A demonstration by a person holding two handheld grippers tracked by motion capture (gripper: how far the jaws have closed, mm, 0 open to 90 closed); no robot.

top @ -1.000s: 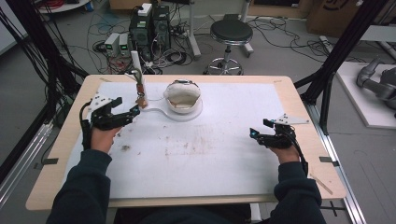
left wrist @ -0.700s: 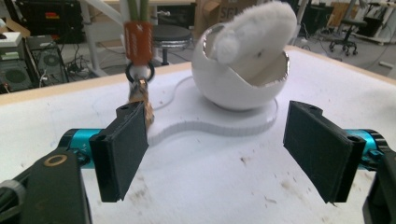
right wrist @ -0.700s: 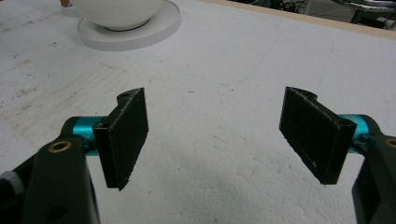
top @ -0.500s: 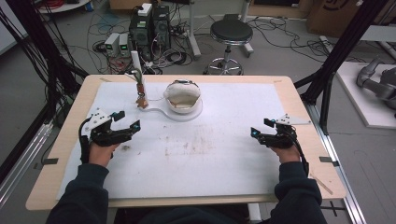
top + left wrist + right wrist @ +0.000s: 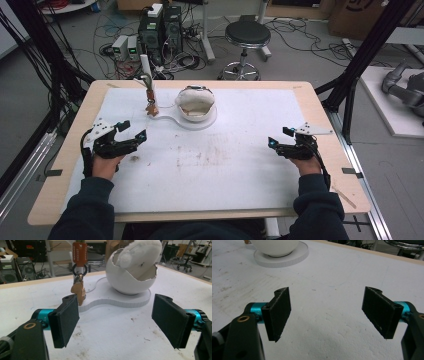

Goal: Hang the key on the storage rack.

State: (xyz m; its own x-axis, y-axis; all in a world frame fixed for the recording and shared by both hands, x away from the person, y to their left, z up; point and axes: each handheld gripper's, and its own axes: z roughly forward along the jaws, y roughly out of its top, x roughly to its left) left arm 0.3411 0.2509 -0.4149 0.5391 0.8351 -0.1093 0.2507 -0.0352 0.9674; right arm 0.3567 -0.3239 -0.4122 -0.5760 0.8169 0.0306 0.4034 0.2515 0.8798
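Your left tongs point(image 5: 131, 131) have drawn back from the hanging keychain point(image 5: 150, 103) toward you, jaws wide apart.

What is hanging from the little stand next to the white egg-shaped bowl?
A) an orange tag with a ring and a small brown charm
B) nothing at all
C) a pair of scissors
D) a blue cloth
A: in the left gripper view an orange tag with a ring and small brown charm hangs beside the white egg-shaped bowl.
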